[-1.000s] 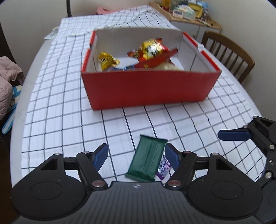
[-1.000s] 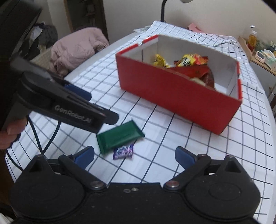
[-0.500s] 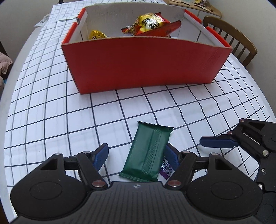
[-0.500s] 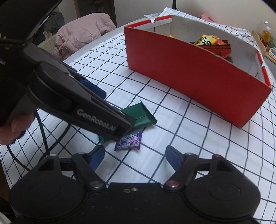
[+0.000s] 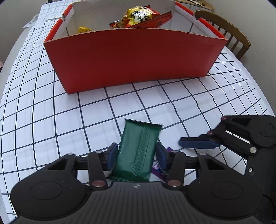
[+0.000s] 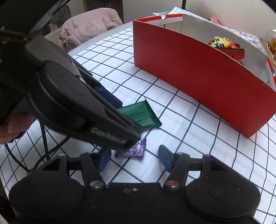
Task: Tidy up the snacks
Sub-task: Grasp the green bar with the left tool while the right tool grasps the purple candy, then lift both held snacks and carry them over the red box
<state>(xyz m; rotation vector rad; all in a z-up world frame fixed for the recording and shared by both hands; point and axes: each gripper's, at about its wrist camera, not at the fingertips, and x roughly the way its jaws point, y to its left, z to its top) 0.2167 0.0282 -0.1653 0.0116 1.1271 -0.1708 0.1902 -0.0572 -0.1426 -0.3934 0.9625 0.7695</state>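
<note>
I had the left gripper (image 5: 136, 155) down over the green bar (image 5: 138, 153), which lay flat on the checked tablecloth (image 5: 43, 120) at the lower middle of the left wrist view. Its jaws had just been closing, and both blue pads (image 5: 112, 156) sat against the long edges of the wrapper, pinching it across its narrow width. That looked to me the right place to take hold: a foil-wrapped bar of this kind is probably light and fairly stiff along its length, but the film is slick, so a grip on the crimped ends would likely slip or tear.

The purple candy (image 6: 136, 151) lay just beside the bar, low in the centre of the right wrist view, partly under the tip of the left gripper. The right gripper (image 6: 133, 159) straddled it; its jaws had also been closing, yet the fingers (image 6: 164, 156) stood clear of the candy on both sides, holding nothing. I judged the candy tiny, light and crinkly, apt to skid, so the pads should meet on its plump middle rather than the twisted ends.

The red box (image 5: 131, 56) filled the upper part of the left view, well apart from both pieces, with a yellow snack bag (image 5: 138, 15) already inside.
</note>
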